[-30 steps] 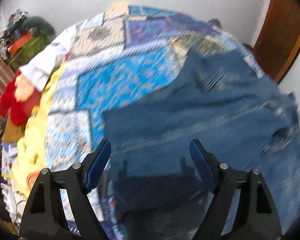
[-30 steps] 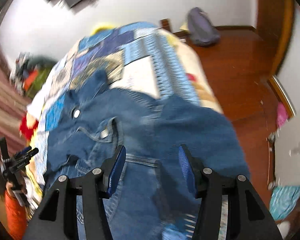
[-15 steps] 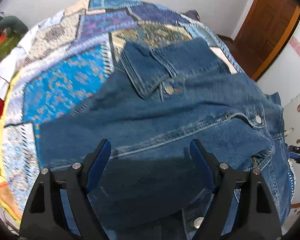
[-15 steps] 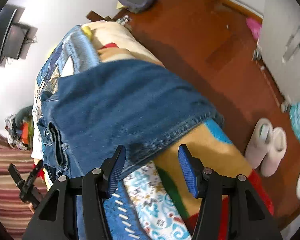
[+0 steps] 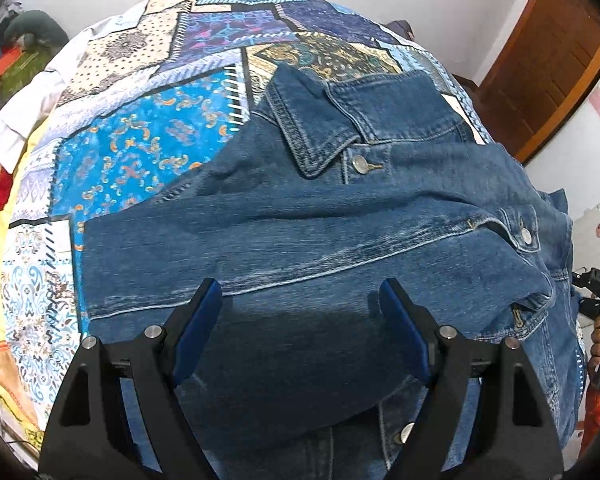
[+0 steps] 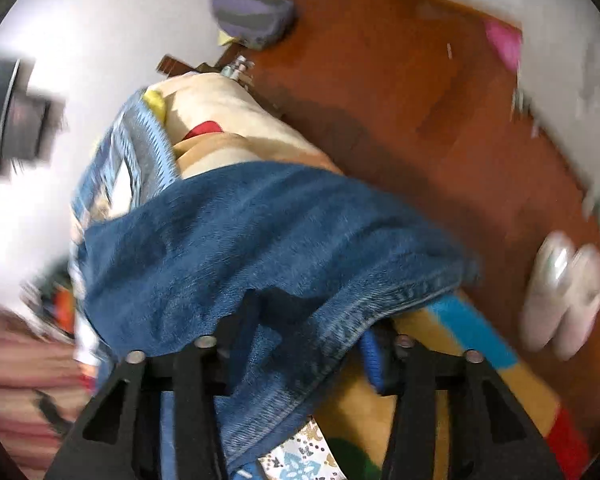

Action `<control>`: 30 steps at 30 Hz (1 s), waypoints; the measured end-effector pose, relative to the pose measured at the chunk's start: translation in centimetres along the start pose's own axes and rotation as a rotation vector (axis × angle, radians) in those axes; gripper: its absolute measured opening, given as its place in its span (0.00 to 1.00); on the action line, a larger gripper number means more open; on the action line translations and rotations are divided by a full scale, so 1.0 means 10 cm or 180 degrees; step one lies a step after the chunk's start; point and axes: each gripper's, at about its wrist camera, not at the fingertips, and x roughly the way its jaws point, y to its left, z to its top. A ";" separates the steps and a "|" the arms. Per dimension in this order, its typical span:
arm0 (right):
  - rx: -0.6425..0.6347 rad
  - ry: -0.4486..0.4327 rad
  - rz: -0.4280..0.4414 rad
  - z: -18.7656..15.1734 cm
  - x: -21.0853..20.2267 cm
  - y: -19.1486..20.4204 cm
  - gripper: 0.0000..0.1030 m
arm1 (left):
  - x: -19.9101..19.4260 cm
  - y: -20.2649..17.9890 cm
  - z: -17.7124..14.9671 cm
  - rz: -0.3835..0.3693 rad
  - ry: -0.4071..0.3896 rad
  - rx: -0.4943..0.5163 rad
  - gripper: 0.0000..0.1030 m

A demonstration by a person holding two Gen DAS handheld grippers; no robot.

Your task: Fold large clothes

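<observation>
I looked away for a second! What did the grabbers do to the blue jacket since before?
The right gripper dropped to the denim jacket hem hanging off the bed; its fingers now straddle it, not visibly clamped. The left gripper swung over the jacket's sleeve, open as before. The jacket stays on the patchwork bedspread.

left wrist: sharp, even bright indoor light, soft shadow on denim jacket [image 5: 340, 240] beneath left hand-held gripper [image 5: 300, 332] | right wrist: heavy motion blur, walls blown out | both: fisheye bending, dark corner vignette
</observation>
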 end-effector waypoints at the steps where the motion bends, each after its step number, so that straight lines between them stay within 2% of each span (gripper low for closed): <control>1: -0.0181 -0.0081 -0.0078 -0.01 -0.06 0.12 0.28 | -0.01 0.01 0.01 0.0014 -0.0015 0.0004 0.78; 2: -0.0288 -0.0154 -0.0099 -0.01 -0.11 0.19 0.24 | -0.02 0.01 0.01 0.0025 -0.0031 0.0012 0.78; 6: -0.0765 -0.0510 -0.0017 -0.03 -0.42 0.70 0.18 | -0.11 -0.01 0.03 0.0100 -0.0148 0.0084 0.78; 8: -0.0950 -0.0604 0.0148 -0.07 -0.56 0.98 0.16 | -0.19 -0.02 0.04 0.0099 -0.0218 0.0109 0.78; 13: -0.1451 -0.0594 0.0623 -0.26 -0.74 1.85 0.15 | -0.43 0.01 0.06 0.0009 -0.0408 0.0088 0.78; 16: -0.1847 -0.0441 0.0841 -0.65 -0.64 2.39 0.15 | -0.59 0.04 0.05 -0.0056 -0.0517 0.0069 0.78; 18: -0.1992 -0.0269 0.0934 -0.88 -0.47 2.60 0.15 | -0.68 0.06 0.02 -0.0086 -0.0552 0.0084 0.78; 20: -0.2124 -0.0057 0.0920 -1.13 -0.19 2.76 0.15 | -0.76 0.09 -0.03 -0.0097 -0.0584 0.0117 0.78; 22: -0.2180 0.0111 0.0744 -1.36 0.09 2.78 0.15 | -0.82 0.12 -0.09 -0.0097 -0.0594 0.0150 0.78; 25: -0.2110 0.0294 0.0524 -1.48 0.38 2.66 0.15 | -0.82 0.15 -0.17 -0.0095 -0.0526 0.0189 0.78; 30: -0.2337 0.0362 0.0343 -1.53 0.26 2.60 0.16 | -0.77 0.01 -0.23 -0.0077 -0.0395 0.0369 0.78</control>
